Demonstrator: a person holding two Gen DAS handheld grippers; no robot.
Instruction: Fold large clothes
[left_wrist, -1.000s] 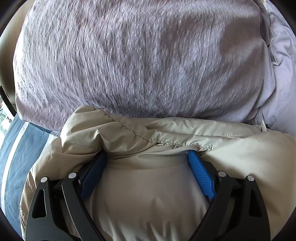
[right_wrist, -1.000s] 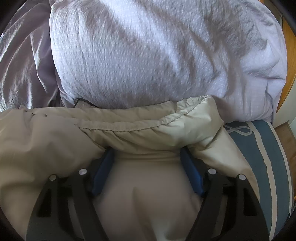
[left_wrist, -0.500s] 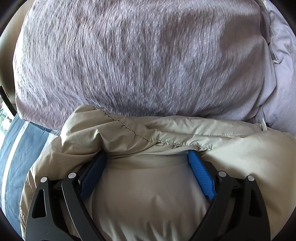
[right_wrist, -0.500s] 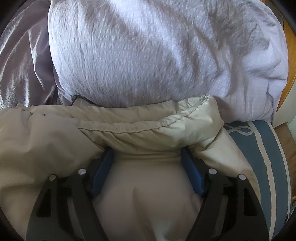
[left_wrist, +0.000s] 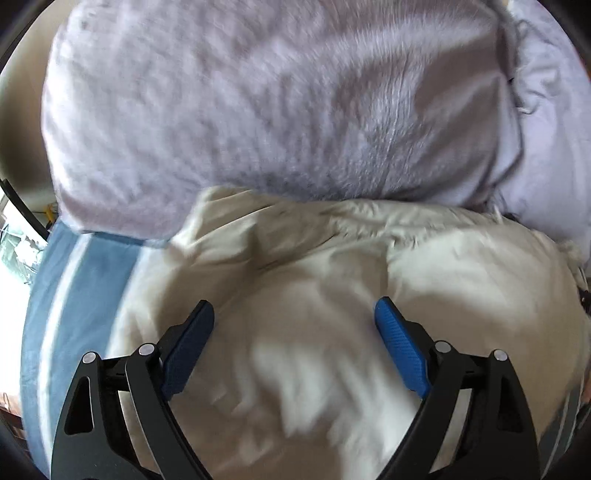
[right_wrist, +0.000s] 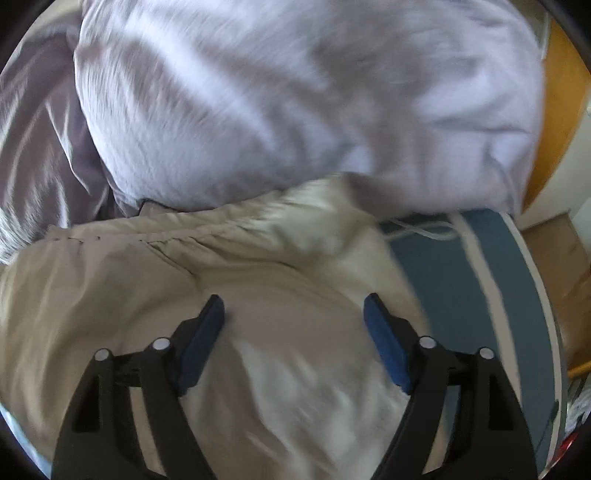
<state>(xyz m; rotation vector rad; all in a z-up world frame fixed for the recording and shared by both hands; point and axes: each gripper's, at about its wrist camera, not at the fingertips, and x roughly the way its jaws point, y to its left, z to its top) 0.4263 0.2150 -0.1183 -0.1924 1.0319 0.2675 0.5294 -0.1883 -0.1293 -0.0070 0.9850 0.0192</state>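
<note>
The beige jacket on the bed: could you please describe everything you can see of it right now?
The beige jacket is a light, puffy garment in a thin, smooth, slightly shiny fabric, with a stitched, gathered seam along its far edge. It lies crumpled on the blue striped bedcover, and that far edge butts against the lilac pillows. The left gripper and right gripper are both open, blue pads spread above the cloth, neither pinching it. Motion blur hides finer detail; no zip or sleeve can be made out.
</note>
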